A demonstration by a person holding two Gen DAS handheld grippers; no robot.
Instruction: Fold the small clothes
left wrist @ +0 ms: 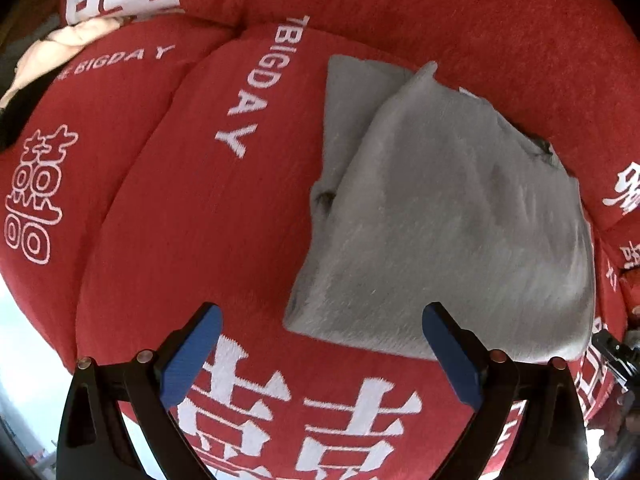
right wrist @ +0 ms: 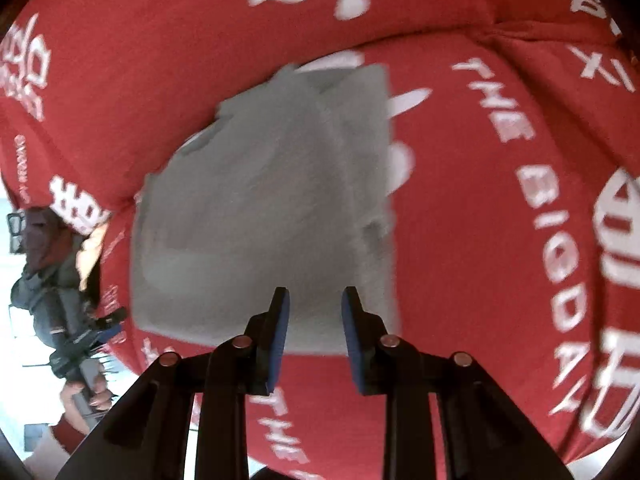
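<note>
Your grey garment (left wrist: 448, 216) lies folded into a rough rectangle on the red cover (left wrist: 200, 200), just beyond both grippers. In the left wrist view its long axis runs from near to far, leaning slightly left, with a narrower flap sticking out at the far left corner. The cloth is plain grey and soft-looking, with a small dark mark at its right edge. White lettering on the cover reads "BIGDAY" and "THE BIGDAY" (right wrist: 548, 208), beside large white Chinese characters. Your left gripper (left wrist: 320, 344) stands wide apart over the near edge, holding nothing. Your right gripper (right wrist: 315, 320) is parted a little, nothing pinched between its blue pads (right wrist: 280, 332); the view is blurred.
</note>
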